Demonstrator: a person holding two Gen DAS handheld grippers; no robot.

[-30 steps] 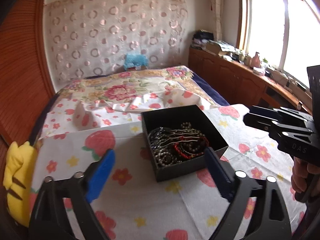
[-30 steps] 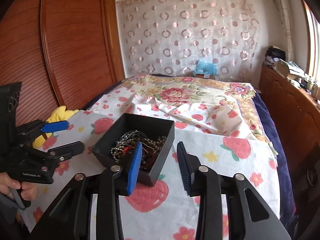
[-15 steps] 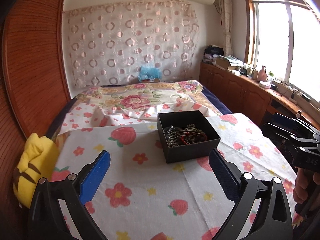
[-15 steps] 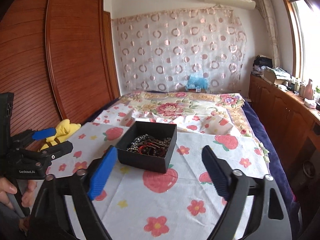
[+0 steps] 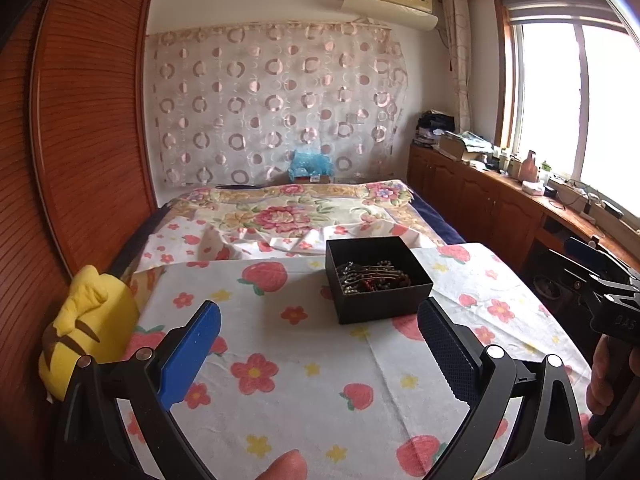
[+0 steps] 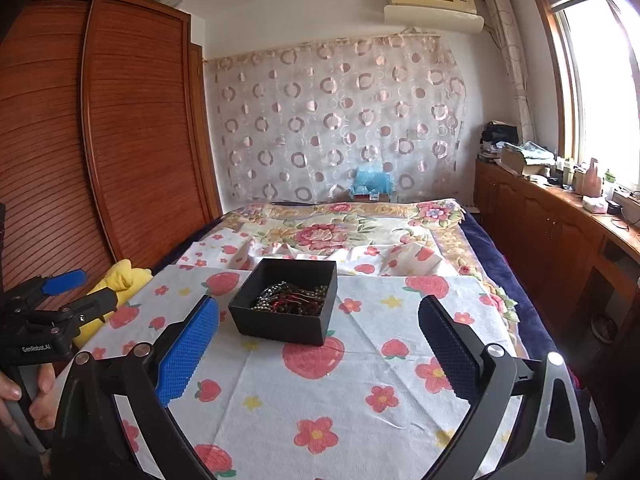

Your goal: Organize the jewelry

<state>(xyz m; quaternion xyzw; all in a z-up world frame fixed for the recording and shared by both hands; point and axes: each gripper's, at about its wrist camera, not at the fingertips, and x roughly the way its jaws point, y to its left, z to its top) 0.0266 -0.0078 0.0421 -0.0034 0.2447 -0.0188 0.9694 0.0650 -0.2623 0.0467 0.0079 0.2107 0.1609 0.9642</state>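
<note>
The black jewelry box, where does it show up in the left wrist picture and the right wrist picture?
Left wrist: the black jewelry box sits right of center, beyond the open left gripper.
Right wrist: it sits left of center, beyond the open right gripper.
Shared landmark: the yellow plush toy at the cloth's left edge.

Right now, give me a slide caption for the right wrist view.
Open right gripper faces a black box of tangled beaded jewelry on a strawberry-print cloth.

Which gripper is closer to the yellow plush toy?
The left gripper; the yellow plush toy sits beside its left finger, while the right gripper is farther.
</note>
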